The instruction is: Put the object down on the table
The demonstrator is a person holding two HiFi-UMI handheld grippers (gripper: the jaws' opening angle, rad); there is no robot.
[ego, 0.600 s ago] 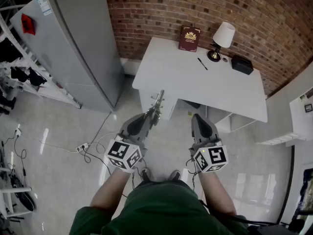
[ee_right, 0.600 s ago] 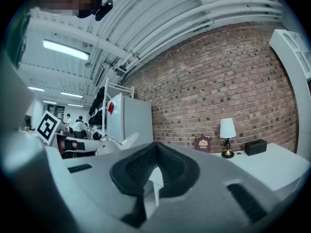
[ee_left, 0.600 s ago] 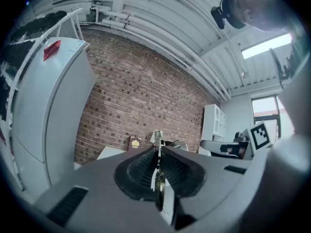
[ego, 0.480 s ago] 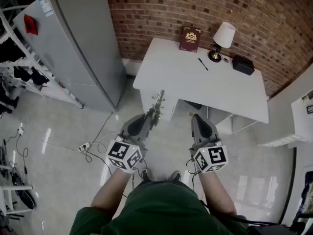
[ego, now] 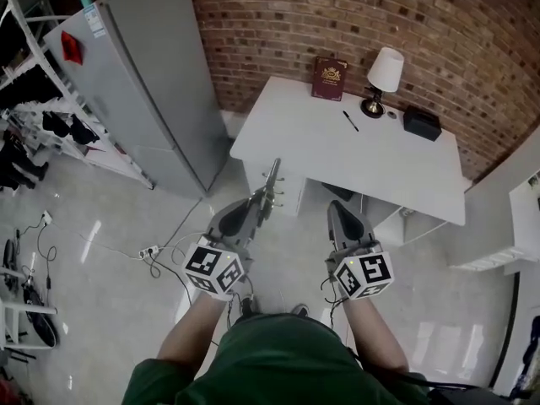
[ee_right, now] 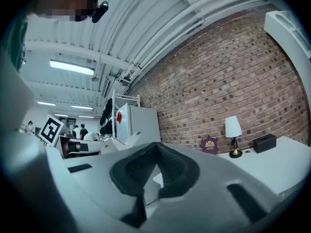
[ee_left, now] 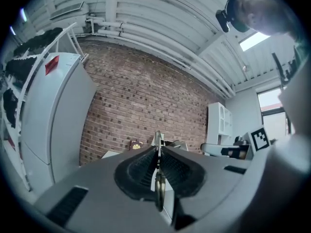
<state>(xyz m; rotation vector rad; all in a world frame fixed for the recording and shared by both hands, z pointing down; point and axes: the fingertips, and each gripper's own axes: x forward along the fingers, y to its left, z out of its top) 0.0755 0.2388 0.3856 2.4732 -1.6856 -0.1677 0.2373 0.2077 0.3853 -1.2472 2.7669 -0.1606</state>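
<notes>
In the head view, you are standing back from the white table (ego: 354, 154), with open floor between you and its near edge. Your left gripper (ego: 260, 199) carries a thin metal object (ego: 272, 175) that juts forward past the tips toward the table. Your right gripper (ego: 339, 207) is held level beside it. A book (ego: 329, 78), a lamp (ego: 384, 72), a pen (ego: 350, 121) and a black box (ego: 421, 122) sit along the far part of the table, and the near half is bare.

In the left gripper view, the fingers are clamped tight on the object (ee_left: 158, 188), which stands edge-on between the pads. What it is exactly, I cannot tell.

In the right gripper view, the fingers meet at the tips with nothing between them, and the table (ee_right: 272, 164) lies ahead to the right.

By my reading you are in the carry, and the put-down has not begun. Next, walk in until the left gripper is over the bare near half, clear of the pen. Lower it until the object rests on the top, and only then let the fingers part.
</notes>
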